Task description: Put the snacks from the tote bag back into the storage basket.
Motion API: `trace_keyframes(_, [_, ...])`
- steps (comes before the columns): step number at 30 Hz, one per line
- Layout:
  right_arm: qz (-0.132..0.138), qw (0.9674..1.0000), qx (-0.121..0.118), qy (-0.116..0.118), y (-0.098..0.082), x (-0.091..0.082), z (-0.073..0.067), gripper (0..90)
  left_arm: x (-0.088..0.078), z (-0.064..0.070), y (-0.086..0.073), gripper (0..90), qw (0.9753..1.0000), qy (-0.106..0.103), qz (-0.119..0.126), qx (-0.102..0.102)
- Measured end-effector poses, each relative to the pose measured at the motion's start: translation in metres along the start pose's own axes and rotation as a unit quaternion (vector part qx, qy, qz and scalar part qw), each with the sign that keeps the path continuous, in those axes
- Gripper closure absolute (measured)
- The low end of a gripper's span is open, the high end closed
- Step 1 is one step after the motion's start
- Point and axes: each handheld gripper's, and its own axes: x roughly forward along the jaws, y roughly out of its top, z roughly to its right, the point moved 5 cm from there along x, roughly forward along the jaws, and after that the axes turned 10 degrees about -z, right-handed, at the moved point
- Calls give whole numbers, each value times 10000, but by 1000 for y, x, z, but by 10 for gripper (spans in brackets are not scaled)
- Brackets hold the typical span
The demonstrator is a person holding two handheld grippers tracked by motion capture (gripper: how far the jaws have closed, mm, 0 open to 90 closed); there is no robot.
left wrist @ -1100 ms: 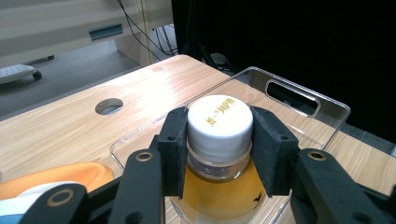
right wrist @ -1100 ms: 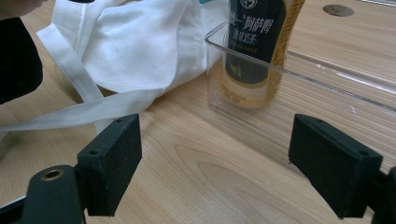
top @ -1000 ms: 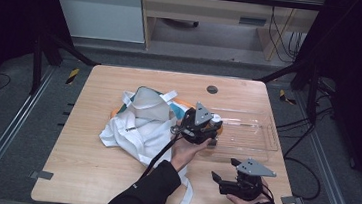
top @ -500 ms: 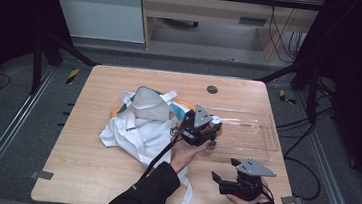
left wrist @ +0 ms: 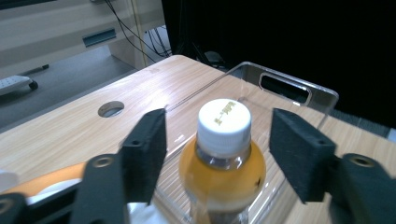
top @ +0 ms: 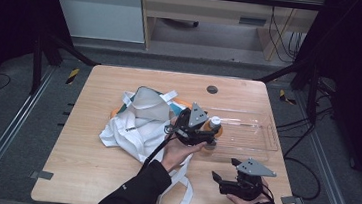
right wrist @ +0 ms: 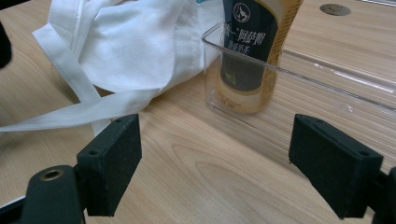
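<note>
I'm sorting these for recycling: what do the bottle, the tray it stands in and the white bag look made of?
Bottle: apparently clear glossy plastic, orange drink showing through, with a white ribbed cap that looks plastic and a dark printed label. Tray: transparent hard plastic by the look, wood grain visible through its walls, cut-out handle. Bag: soft white woven cloth, probably cotton or similar; it creases and has flat straps.

Light wooden table (top: 86,173), seen from above, with a dark round cable hole (top: 212,89) set near its far edge. A crumpled white cloth bag (top: 131,127) with long straps is laid left of centre, and orange and teal items are partly covered by it. Grey metal brackets (top: 41,174) are fixed at the near corners. Yellow-and-black striped tape marks (top: 72,75) are seen on the grey floor (top: 17,116). A pale wooden desk (top: 213,9) and hanging black cables (top: 276,31) are shown behind.
</note>
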Motion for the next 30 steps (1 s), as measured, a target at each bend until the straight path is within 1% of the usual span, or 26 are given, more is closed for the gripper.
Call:
trace_keyframes(3, [-14, 10000, 9, -21, 0, 0, 0, 173, -10, -3, -1, 280, 10000, -57, -55, 60])
trace_keyframes(4, [-16, 10000, 9, -29, 0, 0, 1, 173, -15, -5, -2, 266, 9999, -110, -76, 83])
trace_keyframes(6, [-18, 10000, 4, -36, 0, 0, 1, 173, -22, -7, -4, 232, 9998, -148, -113, 93])
trace_keyframes(10, [-10, 10000, 20, -42, 0, 1, 1, 173, -35, -12, -11, 172, 9991, -161, -278, 278])
trace_keyframes(13, [-16, 10000, 33, -63, 0, 0, 2, 172, -45, -16, -18, 153, 9986, -231, -345, 329])
trace_keyframes(16, [-17, 10000, 30, -72, 0, 1, 2, 172, -53, -18, -29, 137, 9980, -275, -444, 363])
trace_keyframes(18, [-24, 10000, 32, -81, 0, 0, 2, 172, -57, -20, -37, 131, 9975, -217, -521, 431])
trace_keyframes(19, [-23, 10000, 32, -84, 0, 1, 2, 172, -60, -21, -41, 129, 9974, -192, -543, 434])
trace_keyframes(21, [-26, 9999, 33, -91, 0, 1, 2, 172, -64, -23, -49, 129, 9972, -221, -581, 417])
trace_keyframes(24, [-31, 9999, 25, -97, 0, 1, 2, 172, -69, -26, -61, 129, 9971, -181, -601, 419])
trace_keyframes(27, [-23, 9999, 29, -121, 0, 1, 3, 171, -74, -29, -71, 130, 9973, -222, -570, 396])
trace_keyframes(30, [-19, 9999, 44, -126, -1, 1, 3, 170, -80, -33, -82, 132, 9977, -174, -537, 379])
